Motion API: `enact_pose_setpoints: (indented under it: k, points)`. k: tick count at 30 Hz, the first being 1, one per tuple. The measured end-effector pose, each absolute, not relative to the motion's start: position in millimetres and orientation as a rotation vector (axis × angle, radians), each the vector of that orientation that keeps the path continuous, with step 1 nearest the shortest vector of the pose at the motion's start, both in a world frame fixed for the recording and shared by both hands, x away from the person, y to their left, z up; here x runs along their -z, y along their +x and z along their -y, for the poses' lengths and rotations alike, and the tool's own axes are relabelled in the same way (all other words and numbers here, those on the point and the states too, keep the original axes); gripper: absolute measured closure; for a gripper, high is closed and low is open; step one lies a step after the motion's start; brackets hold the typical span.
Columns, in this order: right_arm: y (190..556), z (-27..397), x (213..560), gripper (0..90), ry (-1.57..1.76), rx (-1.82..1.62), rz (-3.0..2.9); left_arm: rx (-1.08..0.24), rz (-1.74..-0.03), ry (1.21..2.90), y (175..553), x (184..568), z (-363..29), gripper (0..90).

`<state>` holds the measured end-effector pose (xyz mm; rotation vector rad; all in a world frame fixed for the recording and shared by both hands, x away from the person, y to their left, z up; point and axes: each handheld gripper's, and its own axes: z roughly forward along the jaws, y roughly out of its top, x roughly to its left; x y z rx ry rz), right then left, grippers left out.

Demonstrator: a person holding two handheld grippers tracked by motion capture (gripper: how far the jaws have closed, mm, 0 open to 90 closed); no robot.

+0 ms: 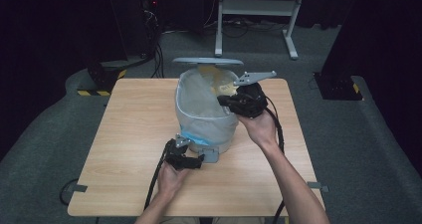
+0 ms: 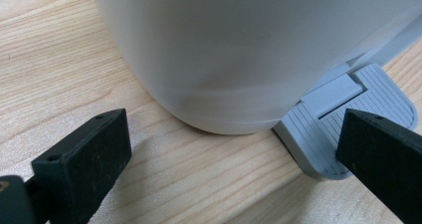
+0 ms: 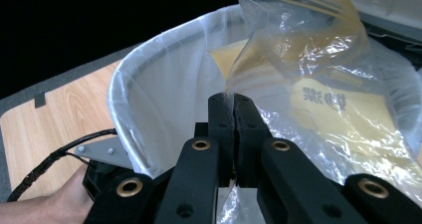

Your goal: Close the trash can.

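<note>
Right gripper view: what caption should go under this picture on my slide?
Right gripper, jaws shut on a clear yellow-printed plastic bag, holds it over the lined white bin.

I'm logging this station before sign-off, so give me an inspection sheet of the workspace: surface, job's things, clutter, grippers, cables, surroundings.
Surface: light wooden table, bare apart from the bin.
Job's things: white pedal bin with a clear liner, lid raised; grey pedal at its base; clear plastic bag with yellow print over the bin's mouth.
Clutter: nothing seen.
Grippers: left hand-held gripper open, low at the bin's base, one jaw over the pedal; right hand-held gripper shut on the plastic bag's edge above the bin.
Cables: black cable trails from the left gripper, another from the right one.
Surroundings: grey carpet, white frame legs behind, dark equipment left and right.
</note>
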<state>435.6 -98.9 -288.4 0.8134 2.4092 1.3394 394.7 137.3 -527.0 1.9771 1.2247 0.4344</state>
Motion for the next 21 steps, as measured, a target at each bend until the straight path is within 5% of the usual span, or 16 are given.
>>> enact_pose_setpoints:
  k: [21]
  points:
    - [447.8, 77.4, 298.6, 85.8, 0.825, -1.255, -2.448, -0.436, -1.224, 1.978, 394.6, 526.9, -137.3, 0.9]
